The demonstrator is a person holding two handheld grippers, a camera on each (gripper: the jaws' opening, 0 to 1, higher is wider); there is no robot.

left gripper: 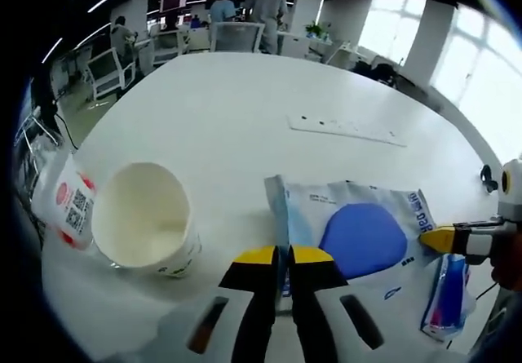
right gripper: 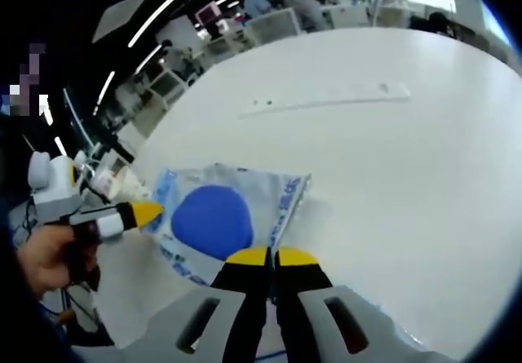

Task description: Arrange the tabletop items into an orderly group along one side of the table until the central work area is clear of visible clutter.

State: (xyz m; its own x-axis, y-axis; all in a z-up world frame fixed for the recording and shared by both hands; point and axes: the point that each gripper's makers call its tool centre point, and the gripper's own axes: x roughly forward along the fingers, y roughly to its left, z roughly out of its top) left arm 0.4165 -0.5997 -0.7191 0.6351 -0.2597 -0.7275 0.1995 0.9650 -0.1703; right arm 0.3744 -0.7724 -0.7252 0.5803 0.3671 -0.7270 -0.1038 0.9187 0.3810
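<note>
We inspect the left gripper view from left to right. At the far left a small packet with a red label and QR code (left gripper: 69, 202) lies at the edge of the white table (left gripper: 245, 110). Just beside it stands a white paper cup (left gripper: 147, 220), tipped toward the camera and empty. Right of the cup lies the clear pouch with a blue pad inside (left gripper: 359, 228), its long axis running left to right across the view. Beyond the pouch's far end, near the table edge, sits a red-and-blue packet (left gripper: 447, 294).

The left gripper (left gripper: 281, 256) has its 2 jaws drawn together on the pouch's near left edge; we judge it is pinching that edge. The right gripper (left gripper: 440, 239) enters from the right, its yellow tip at the pouch's opposite end.

In the right gripper view, the right gripper (right gripper: 272, 257) shows its jaws pressed together over the pouch's edge, with the blue pad just ahead and to the left. We judge both grippers hold 1 end each, so the pouch is ready to be carried sideways toward the cup's side.
</note>
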